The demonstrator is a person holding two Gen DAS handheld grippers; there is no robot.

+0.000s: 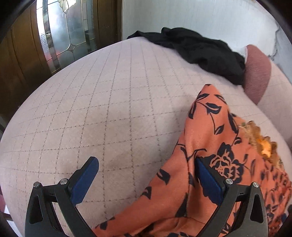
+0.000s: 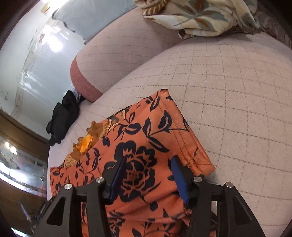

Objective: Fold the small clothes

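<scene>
An orange garment with a dark floral print (image 1: 215,138) lies on the pale quilted cushion (image 1: 109,102); it also shows in the right wrist view (image 2: 146,138), with a stitched hem on its right side and an orange lace trim (image 2: 85,144) on its left. My left gripper (image 1: 146,164) is open over the garment's left edge: the right finger rests on the cloth, the left finger is over bare cushion. My right gripper (image 2: 148,162) is open, with both fingers low over the garment near its hemmed corner and cloth between them.
A black garment (image 1: 199,51) lies crumpled at the cushion's far edge, also in the right wrist view (image 2: 62,118). A pink-ended bolster (image 2: 85,80) lies beside it. A leaf-print cloth (image 2: 197,14) is bunched at the far right. A wooden door with glass (image 1: 60,32) stands behind.
</scene>
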